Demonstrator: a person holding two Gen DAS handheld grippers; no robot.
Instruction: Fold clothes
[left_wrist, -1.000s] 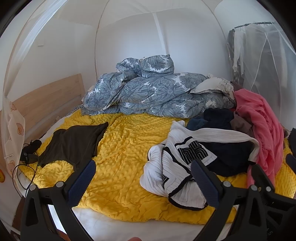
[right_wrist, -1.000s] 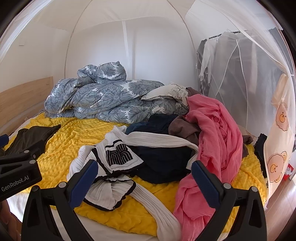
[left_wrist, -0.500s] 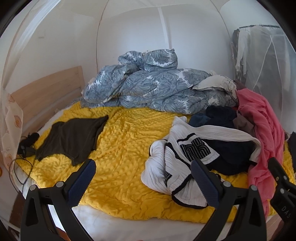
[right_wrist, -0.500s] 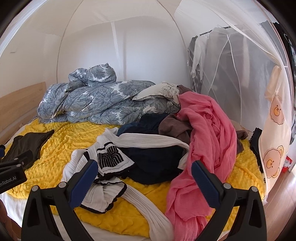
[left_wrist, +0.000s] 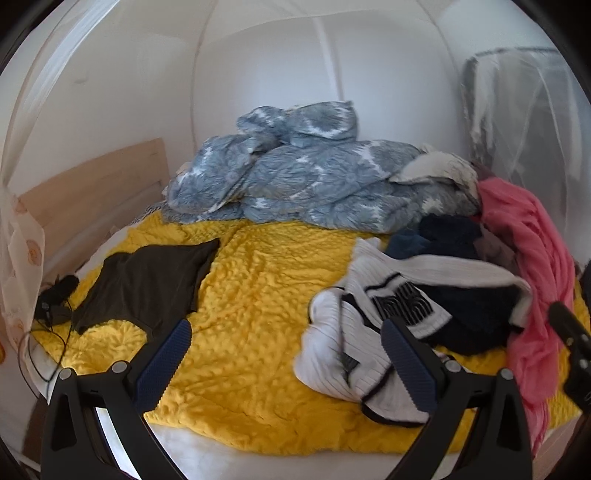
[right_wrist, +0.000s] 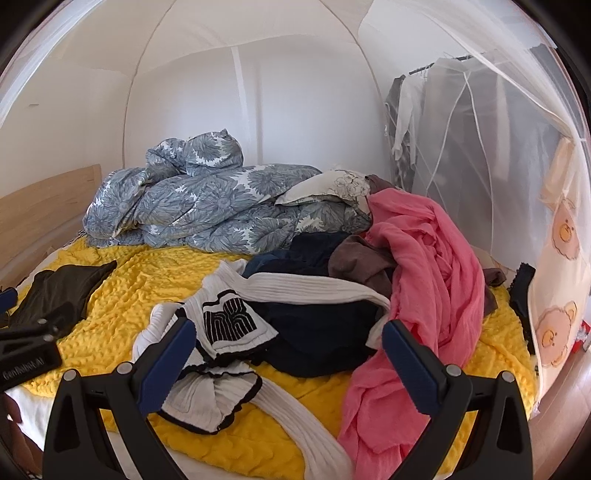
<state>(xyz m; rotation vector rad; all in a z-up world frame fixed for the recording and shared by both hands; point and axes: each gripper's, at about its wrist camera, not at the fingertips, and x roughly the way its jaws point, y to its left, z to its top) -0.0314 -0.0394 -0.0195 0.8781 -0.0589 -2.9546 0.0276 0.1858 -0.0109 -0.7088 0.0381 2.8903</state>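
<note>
A pile of clothes lies on the right of the yellow bedspread (left_wrist: 258, 295): a white ribbed garment with black trim (left_wrist: 351, 350) (right_wrist: 221, 332), a navy piece (right_wrist: 314, 332), a brown piece (right_wrist: 362, 262) and a pink garment (right_wrist: 436, 277) (left_wrist: 532, 251). A dark brown top (left_wrist: 147, 284) (right_wrist: 59, 291) lies flat on the left. My left gripper (left_wrist: 284, 354) is open and empty above the bed's near edge. My right gripper (right_wrist: 288, 354) is open and empty in front of the pile.
A blue-grey floral duvet (left_wrist: 314, 184) (right_wrist: 207, 206) is heaped at the back. A wooden headboard (left_wrist: 92, 199) runs along the left. A mosquito net surrounds the bed, and clothes hang behind it on the right (right_wrist: 461, 129). Black cables (left_wrist: 51, 302) lie at the left edge.
Both views have shifted slightly; the left view has drawn back from the bed and blurred. The clothes have not moved. Both grippers stay open.
</note>
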